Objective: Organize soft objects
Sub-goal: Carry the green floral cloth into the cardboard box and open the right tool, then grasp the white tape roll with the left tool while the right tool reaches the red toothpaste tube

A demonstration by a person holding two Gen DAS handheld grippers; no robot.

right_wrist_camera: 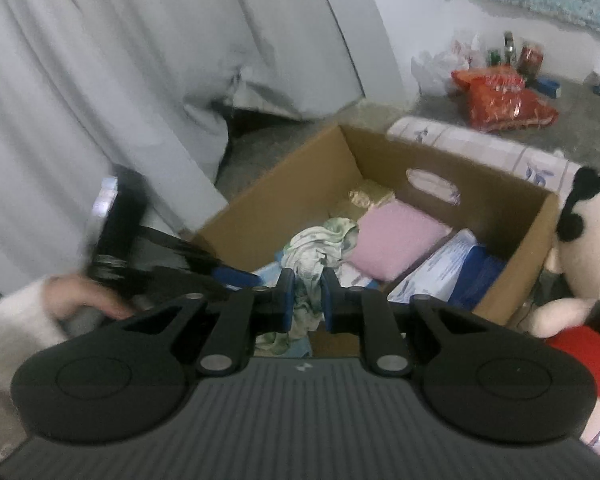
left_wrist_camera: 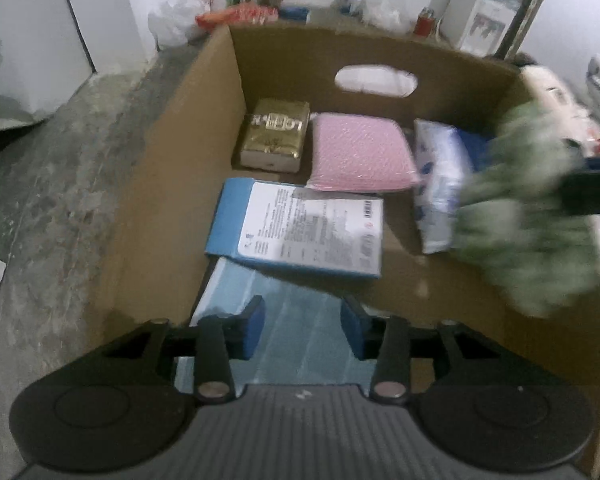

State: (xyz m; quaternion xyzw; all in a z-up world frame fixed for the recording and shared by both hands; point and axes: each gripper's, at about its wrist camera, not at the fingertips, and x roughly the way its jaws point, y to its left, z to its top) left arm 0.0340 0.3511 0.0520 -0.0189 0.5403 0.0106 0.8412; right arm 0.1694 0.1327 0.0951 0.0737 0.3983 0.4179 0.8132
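An open cardboard box (left_wrist_camera: 172, 184) sits on the floor and also shows in the right wrist view (right_wrist_camera: 284, 188). Inside lie a pink soft pack (left_wrist_camera: 360, 156), a gold packet (left_wrist_camera: 276, 136), a blue-and-white flat package (left_wrist_camera: 300, 232) and a white-blue pack (left_wrist_camera: 440, 184). My right gripper (right_wrist_camera: 304, 300) is shut on a green-and-white patterned cloth (right_wrist_camera: 320, 248) and holds it over the box; in the left wrist view the cloth (left_wrist_camera: 520, 216) hangs blurred at the right. My left gripper (left_wrist_camera: 302, 328) is open and empty above the box's near end.
A plush doll (right_wrist_camera: 580, 248) with black hair and red clothes leans against the box's right side. A red snack bag (right_wrist_camera: 500, 100), plastic bags and bottles lie by the far wall. White curtain (right_wrist_camera: 100, 80) hangs at the left. The floor is grey concrete (left_wrist_camera: 60, 184).
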